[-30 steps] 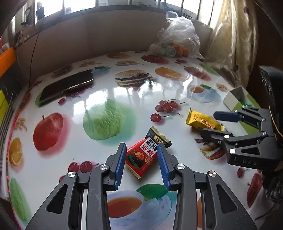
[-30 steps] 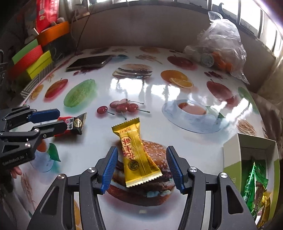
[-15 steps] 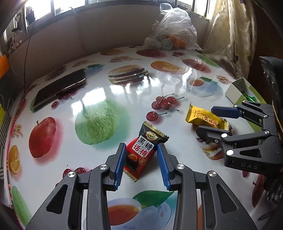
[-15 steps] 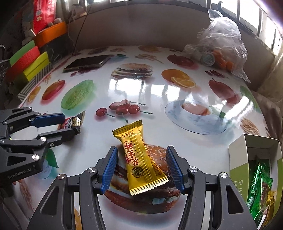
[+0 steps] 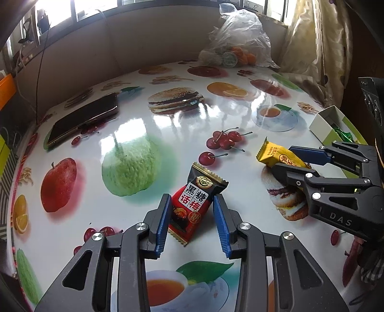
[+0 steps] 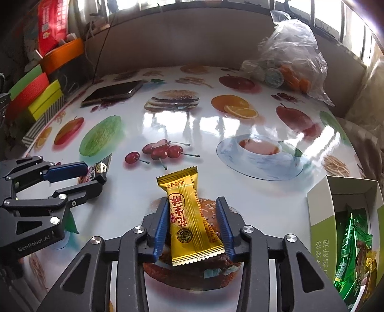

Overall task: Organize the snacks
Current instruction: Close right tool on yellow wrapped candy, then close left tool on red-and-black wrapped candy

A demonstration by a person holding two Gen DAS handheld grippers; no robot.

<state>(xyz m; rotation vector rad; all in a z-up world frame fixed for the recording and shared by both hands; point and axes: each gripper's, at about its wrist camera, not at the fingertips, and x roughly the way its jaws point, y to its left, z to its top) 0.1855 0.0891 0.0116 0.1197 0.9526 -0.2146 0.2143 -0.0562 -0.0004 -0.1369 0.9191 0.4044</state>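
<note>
- Left gripper (image 5: 192, 217): pads straddling the red snack packet (image 5: 192, 206) on the table (image 5: 134, 134), apparently not yet pinching
- Right gripper (image 6: 193, 226): likewise around the yellow snack packet (image 6: 192, 216) (box (image 6: 321, 216) nearby); each should close centred, mid-packet

a round glossy table top printed with fruit, burgers and tea cups (image 5: 134, 134) fills the view, and it reflects bright window light. behind it runs a plain brown padded wall (image 6: 192, 38), with bright windows (image 5: 96, 7) above. a beige patterned curtain (image 5: 319, 43) hangs at the right. a crumpled clear plastic bag with round things inside (image 6: 288, 62) sits at the far edge. a black flat phone (image 5: 84, 120) lies on the table. at the left stand stacked green, red and yellow boxes (image 6: 33, 93) and an orange plastic bin (image 6: 64, 52).
</note>
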